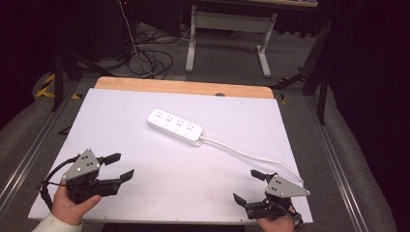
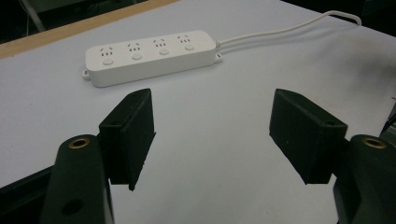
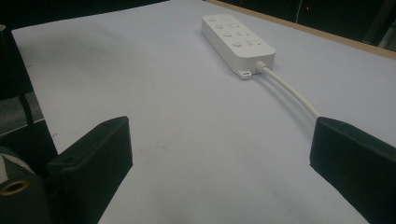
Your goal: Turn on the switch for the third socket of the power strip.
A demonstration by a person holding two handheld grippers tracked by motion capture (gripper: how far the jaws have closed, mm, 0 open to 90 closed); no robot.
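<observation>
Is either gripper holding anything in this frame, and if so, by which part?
Nothing is held. The left gripper and right gripper both stand open over the white sheet, apart from the power strip.

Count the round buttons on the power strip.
4, in one row along the power strip: one near the far end, two in the middle, one nearest the cord.

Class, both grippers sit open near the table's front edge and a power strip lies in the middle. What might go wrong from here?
1. The white cable trails toward the right gripper; a reach may snag it and drag the power strip.
2. The strip's smooth, wide body may slip from the left gripper.
3. Jaws could press its switch buttons.
</observation>
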